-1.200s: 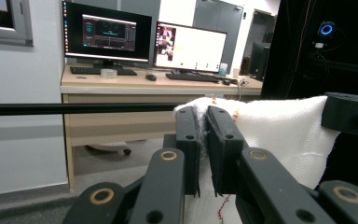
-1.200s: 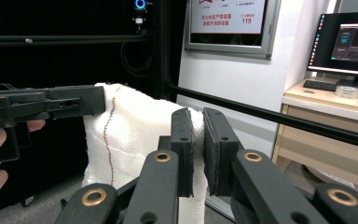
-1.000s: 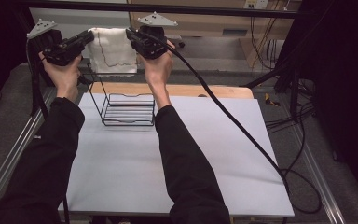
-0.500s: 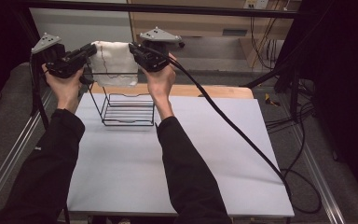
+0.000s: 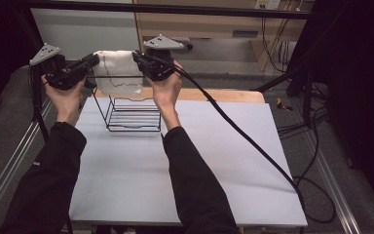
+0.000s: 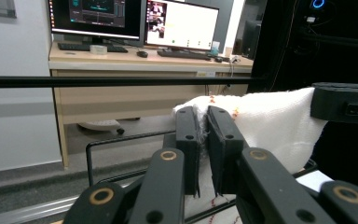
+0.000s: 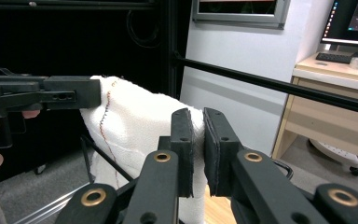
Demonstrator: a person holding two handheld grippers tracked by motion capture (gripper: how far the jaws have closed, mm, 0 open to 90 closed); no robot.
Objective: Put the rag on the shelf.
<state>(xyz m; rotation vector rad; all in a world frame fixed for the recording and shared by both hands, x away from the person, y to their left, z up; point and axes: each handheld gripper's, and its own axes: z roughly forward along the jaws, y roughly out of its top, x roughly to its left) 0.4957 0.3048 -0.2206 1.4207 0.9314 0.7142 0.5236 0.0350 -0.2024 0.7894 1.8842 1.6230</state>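
Observation:
A white cloth (image 5: pixel 118 72) with red stitching hangs stretched between my two grippers above a black wire rack (image 5: pixel 132 109). My left gripper (image 5: pixel 95 59) is shut on the cloth's left top corner. My right gripper (image 5: pixel 136 55) is shut on its right top corner. In the left gripper view the cloth (image 6: pixel 270 122) is pinched between the jaws of the left gripper (image 6: pixel 204 114), with the other gripper's black jaw at the right edge. Seen from the right gripper view, the cloth (image 7: pixel 140 123) runs from the right gripper (image 7: pixel 198 116) across to the far gripper at the left.
The rack stands on a white table (image 5: pixel 185 165) near its back left. A black cable (image 5: pixel 243 139) trails from the right gripper across the table. A black frame bar (image 5: pixel 175 9) crosses overhead at the back. A desk with monitors (image 6: pixel 135 18) lies beyond.
Both grippers have come down with the cloth, so its lower edge now hangs closer to the wire rack. The cloth stays stretched between them.

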